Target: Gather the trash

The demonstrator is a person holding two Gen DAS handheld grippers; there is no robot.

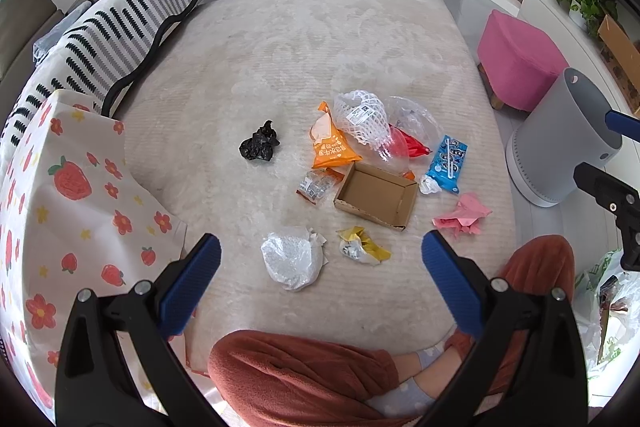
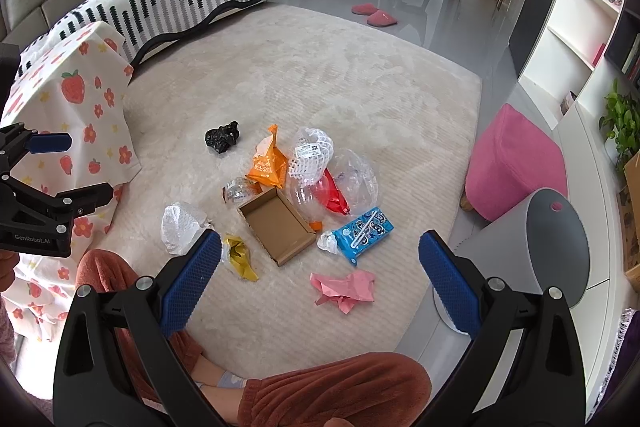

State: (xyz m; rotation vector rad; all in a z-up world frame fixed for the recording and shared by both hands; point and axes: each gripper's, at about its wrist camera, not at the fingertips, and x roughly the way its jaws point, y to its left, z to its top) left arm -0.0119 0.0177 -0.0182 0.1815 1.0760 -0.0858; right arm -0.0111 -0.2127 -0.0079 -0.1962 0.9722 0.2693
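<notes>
ten pieces of trash lie on the cream shaggy rug (image 1: 280, 39): one open brown cardboard box (image 1: 376, 194), long axis slanting left-right, one blue snack packet (image 2: 362, 231), one crumpled pink paper (image 2: 346, 289). left gripper (image 1: 320, 279) and right gripper (image 2: 320, 279) gape wide, empty. the left gripper's body reads "genrobot.ai".

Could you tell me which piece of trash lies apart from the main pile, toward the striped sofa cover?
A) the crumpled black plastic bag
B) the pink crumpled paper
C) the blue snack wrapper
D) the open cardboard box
A: the crumpled black plastic bag sits alone on the rug, left of the orange snack packet and the rest of the pile.
</notes>
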